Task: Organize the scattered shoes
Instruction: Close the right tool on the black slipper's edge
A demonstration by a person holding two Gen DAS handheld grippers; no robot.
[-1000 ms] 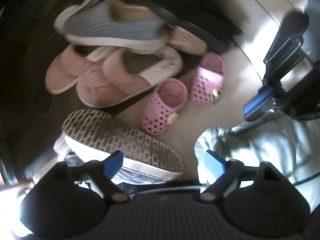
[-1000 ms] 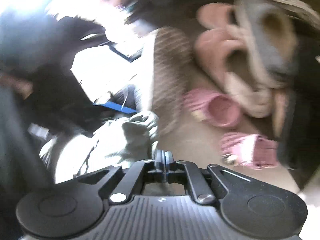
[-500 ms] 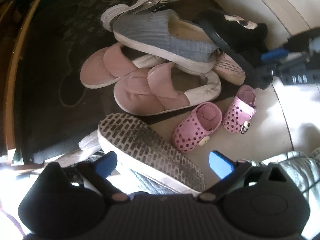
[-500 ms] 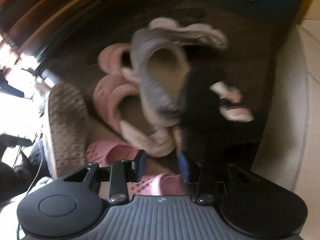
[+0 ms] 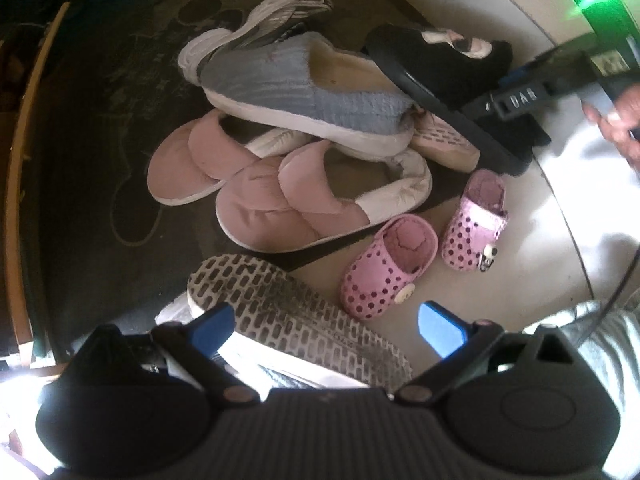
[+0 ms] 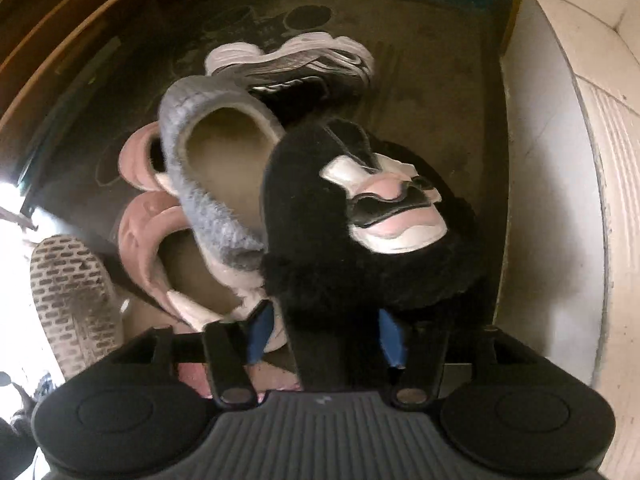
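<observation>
Shoes lie heaped on a dark mat (image 5: 100, 120). A grey-blue slipper (image 5: 304, 80) rests on two pink padded slippers (image 5: 288, 208), with a white sneaker (image 5: 260, 20) behind. Two pink dotted clogs (image 5: 392, 264) sit on the pale floor. My left gripper (image 5: 326, 326) is open and empty, pointing down above an upturned sneaker sole (image 5: 288, 320). A black fuzzy slipper (image 6: 320, 240) with a pink-and-white face leans on the grey-blue slipper (image 6: 216, 184). My right gripper (image 6: 326, 336) is open with that slipper's heel between its blue pads; it also shows in the left wrist view as the right gripper (image 5: 516, 98).
A curved wooden rail (image 5: 20, 160) borders the mat on the left. A white raised ledge (image 6: 560, 160) runs along the right. A person's hand (image 5: 616, 120) holds the right gripper, and a grey trouser leg (image 5: 612, 344) is at the lower right. Pale floor (image 5: 540, 240) lies beside the clogs.
My right gripper swung across the pile and came down over the black slipper, whose heel now sits between its pads. My left gripper shifted slightly and stays open.
</observation>
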